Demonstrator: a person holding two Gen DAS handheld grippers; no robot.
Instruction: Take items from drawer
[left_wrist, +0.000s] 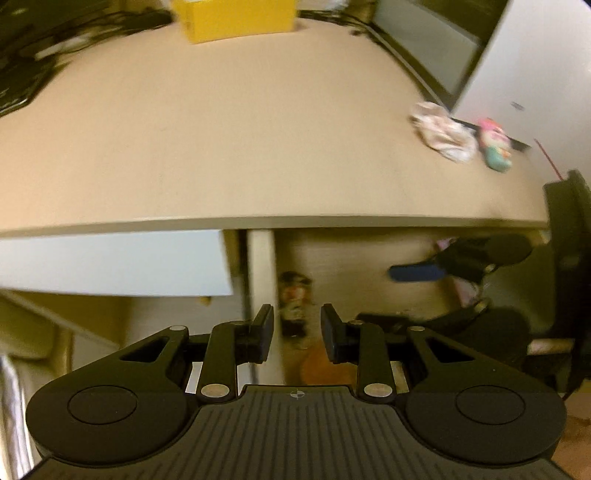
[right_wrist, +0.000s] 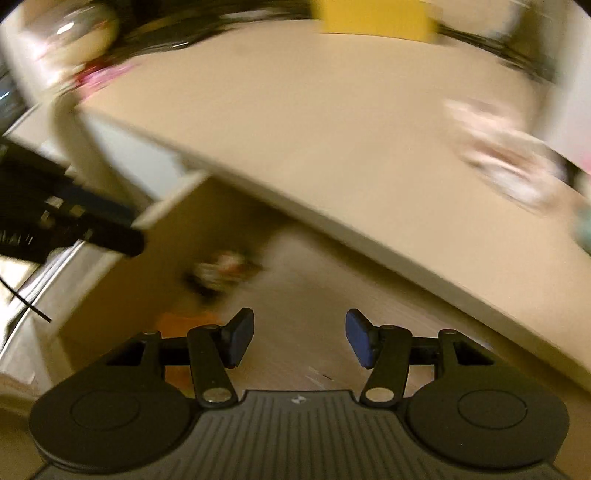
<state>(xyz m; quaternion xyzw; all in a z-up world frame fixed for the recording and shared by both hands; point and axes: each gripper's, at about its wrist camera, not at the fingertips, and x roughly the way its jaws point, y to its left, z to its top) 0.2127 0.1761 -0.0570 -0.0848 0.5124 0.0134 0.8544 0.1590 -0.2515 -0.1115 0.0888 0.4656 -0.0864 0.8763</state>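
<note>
Under the beige desk top (left_wrist: 221, 147) the drawer (left_wrist: 354, 258) stands pulled out. A small figurine (left_wrist: 295, 306) lies on its wooden floor, with an orange item (left_wrist: 325, 367) nearer to me. My left gripper (left_wrist: 297, 334) hovers open just above the figurine, nothing between its fingers. My right gripper (left_wrist: 461, 266) reaches in from the right, one blue pad (left_wrist: 417, 274) showing. The right wrist view is blurred: the right gripper (right_wrist: 300, 339) is open and empty over the drawer floor (right_wrist: 295, 295), the figurine (right_wrist: 221, 273) and orange item (right_wrist: 184, 321) lie ahead to its left.
On the desk lie a crumpled white cloth (left_wrist: 443, 134) and a pink and teal toy (left_wrist: 495, 147) at the right, a yellow box (left_wrist: 236, 18) at the back. A monitor (left_wrist: 424, 40) stands back right, dark cables (left_wrist: 37, 55) back left. A white panel (left_wrist: 110, 262) sits left of the drawer.
</note>
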